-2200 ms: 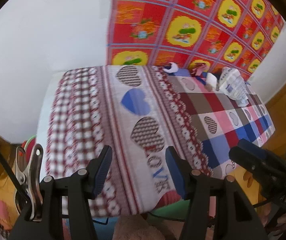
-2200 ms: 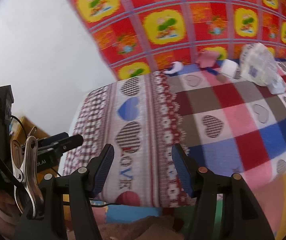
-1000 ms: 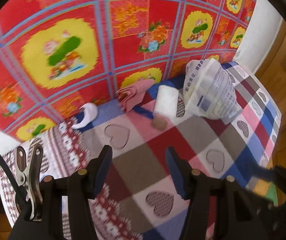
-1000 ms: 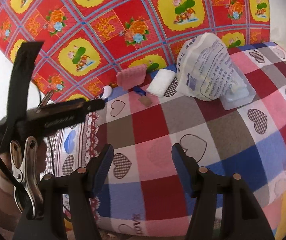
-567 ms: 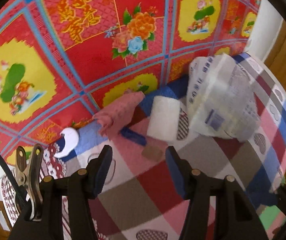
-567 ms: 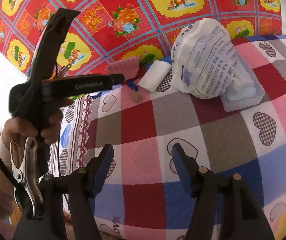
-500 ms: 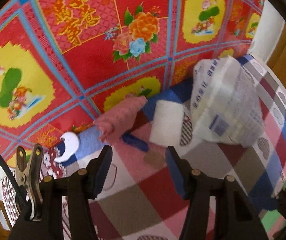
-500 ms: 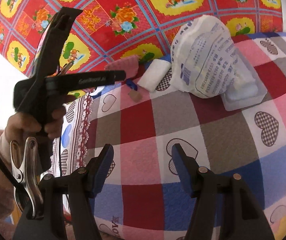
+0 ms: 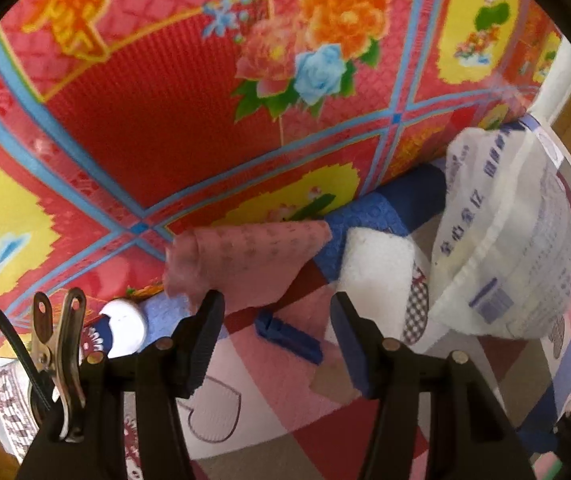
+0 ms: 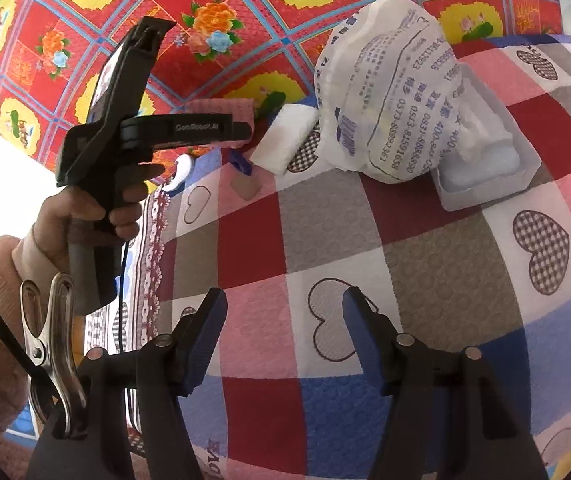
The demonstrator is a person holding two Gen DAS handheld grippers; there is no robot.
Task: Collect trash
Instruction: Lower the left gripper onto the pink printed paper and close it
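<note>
Left wrist view: the left gripper (image 9: 273,332) is held with fingers apart and empty over the blue scrap (image 9: 289,336) on the tabletop (image 9: 285,384), below the pink cloth (image 9: 245,268). Both fingers should be lowered astride the scrap before being closed.

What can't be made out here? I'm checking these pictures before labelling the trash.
- Inside of the white printed bag: both views, its own plastic hides the contents.
- Pink cloth: right view, partly behind the left tool.
- Clear tray: right view, the bag covers its far end; contents are unclear.
- Small brown scrap: left view, blurred, partly behind a tool finger.
- White curved piece: too small to identify.
</note>
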